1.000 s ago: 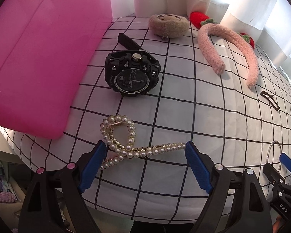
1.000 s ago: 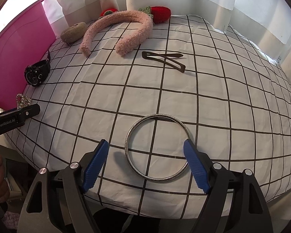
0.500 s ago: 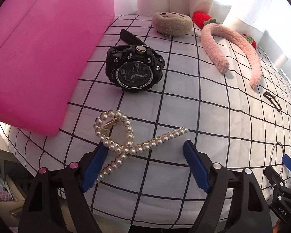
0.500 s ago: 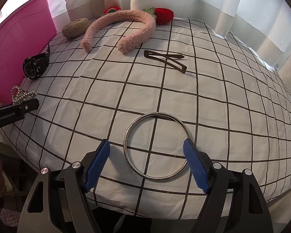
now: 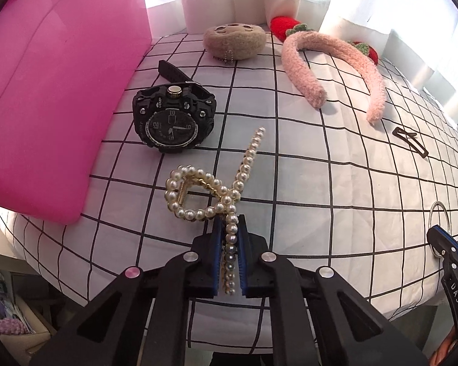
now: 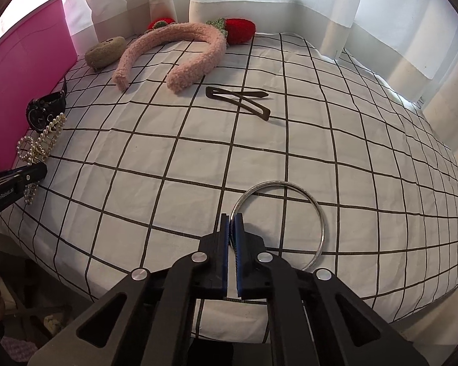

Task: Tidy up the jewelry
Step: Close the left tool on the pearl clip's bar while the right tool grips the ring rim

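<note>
Both grippers now clamped on jewelry

Our left gripper [image 5: 229, 262], wide apart a second ago, grips the pearl clip [image 5: 210, 192] just beside the pink bin [image 5: 55, 91]; our right gripper [image 6: 231, 256] has pinched the silver bangle [image 6: 290, 213], farther from the bin. Both seem ready to lift.

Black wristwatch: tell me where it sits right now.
In the left wrist view the black wristwatch lies on the grid-patterned cloth, beside the pink bin at left, just beyond the pearl hair clip.
</note>
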{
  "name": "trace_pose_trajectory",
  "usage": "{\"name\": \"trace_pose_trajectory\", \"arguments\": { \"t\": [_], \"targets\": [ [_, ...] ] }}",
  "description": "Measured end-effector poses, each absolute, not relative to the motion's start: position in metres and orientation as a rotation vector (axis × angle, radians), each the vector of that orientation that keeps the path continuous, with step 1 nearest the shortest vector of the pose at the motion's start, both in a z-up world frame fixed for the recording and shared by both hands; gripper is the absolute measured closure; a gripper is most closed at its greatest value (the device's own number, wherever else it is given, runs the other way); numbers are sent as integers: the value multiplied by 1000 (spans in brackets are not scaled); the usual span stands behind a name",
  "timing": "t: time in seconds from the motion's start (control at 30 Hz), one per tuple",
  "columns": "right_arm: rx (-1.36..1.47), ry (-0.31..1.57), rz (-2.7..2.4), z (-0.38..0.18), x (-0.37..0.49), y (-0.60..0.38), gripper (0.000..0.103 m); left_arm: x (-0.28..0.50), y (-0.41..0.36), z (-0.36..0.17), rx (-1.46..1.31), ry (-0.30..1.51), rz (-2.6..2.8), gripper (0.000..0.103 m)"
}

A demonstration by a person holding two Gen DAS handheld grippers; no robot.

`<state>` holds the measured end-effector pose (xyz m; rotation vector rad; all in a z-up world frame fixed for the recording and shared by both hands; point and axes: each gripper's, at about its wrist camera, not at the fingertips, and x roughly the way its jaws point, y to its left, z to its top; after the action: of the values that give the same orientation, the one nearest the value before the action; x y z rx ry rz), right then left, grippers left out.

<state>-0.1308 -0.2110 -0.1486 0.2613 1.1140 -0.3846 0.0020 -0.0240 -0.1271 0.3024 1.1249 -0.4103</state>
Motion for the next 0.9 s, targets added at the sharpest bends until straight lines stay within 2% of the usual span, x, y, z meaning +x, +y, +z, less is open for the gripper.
{"name": "trace_pose_trajectory", "arguments": {
  "t": [0.9],
  "targets": [
    [275, 913, -347, -101, -141, -207, 100, 3, -15, -98, 243, 1068, -423, 95]
  ]
}}
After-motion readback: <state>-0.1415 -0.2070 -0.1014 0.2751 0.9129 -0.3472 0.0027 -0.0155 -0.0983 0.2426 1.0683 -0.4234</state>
